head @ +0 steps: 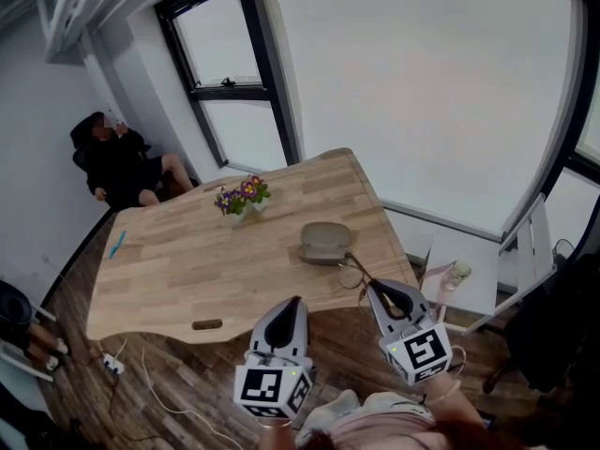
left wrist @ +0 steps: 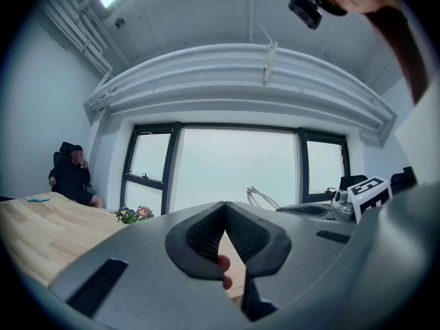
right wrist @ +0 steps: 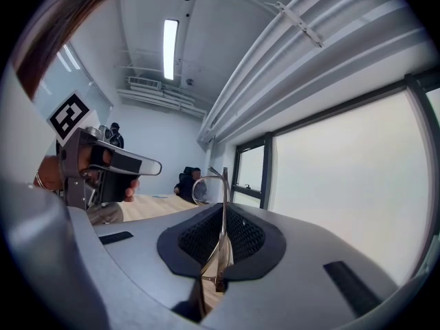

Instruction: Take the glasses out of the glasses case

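Where tall dark-framed windows [head: 234, 129] line the far wall, a pale wooden surface [head: 187, 270] with a wavy near edge stands on a dark plank floor [head: 187, 382]. A person [head: 122, 167] in dark clothes sits in a chair in the far corner, well beyond both jaws. A white side table [head: 473, 293] stands to the right of the right jaws, with a small bottle [head: 457, 273] on it.

The glasses case [head: 324, 242], a grey-brown oval, lies on the surface just ahead of the right jaws and a little to their left. A pot of purple and yellow flowers [head: 241, 196] stands farther off, beyond the left jaws. A blue pen [head: 116, 245] lies far to the left, and a small brown object [head: 207, 324] sits at the near edge, left of the left jaws.

The right gripper [head: 374, 289] has its jaws pressed on the glasses [right wrist: 221, 212], pinching the thin metal frame edge-on. The frame rises past the jaw tips and reaches toward the case, outside it. The left gripper [head: 294, 304] hovers beside the right one over the near edge, its jaw tips closed together with nothing between them, well apart from the glasses.
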Demonstrator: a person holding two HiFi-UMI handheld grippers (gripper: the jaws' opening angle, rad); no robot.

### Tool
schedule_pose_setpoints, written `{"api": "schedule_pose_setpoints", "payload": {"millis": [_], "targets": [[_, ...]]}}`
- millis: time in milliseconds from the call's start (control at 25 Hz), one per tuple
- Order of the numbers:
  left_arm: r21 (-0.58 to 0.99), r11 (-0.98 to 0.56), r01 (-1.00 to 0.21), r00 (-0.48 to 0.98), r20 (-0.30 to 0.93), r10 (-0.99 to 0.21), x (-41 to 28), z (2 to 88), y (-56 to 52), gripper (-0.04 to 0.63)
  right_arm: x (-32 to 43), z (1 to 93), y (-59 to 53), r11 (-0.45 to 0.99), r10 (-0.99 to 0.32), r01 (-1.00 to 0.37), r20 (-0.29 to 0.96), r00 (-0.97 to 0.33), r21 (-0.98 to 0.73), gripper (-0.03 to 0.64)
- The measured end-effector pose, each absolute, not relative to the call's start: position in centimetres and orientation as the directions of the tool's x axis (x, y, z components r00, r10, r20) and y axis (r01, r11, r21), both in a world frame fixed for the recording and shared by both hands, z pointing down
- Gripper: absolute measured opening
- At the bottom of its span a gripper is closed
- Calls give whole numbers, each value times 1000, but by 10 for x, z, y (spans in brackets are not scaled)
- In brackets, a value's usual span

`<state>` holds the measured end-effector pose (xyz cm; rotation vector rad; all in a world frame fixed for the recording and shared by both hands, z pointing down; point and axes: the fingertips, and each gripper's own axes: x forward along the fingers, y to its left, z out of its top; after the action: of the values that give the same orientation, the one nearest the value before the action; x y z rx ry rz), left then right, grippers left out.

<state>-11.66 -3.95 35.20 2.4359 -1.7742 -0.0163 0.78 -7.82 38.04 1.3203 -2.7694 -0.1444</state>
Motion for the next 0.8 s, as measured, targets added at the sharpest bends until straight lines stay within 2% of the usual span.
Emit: {"api": "schedule_pose_setpoints", "payload": {"millis": [800], "targets": [[109,-289,-951,299,90,-950,-34,343,-31,2,80,360,-64,649,-757,-750,12,-653,128,12]]}}
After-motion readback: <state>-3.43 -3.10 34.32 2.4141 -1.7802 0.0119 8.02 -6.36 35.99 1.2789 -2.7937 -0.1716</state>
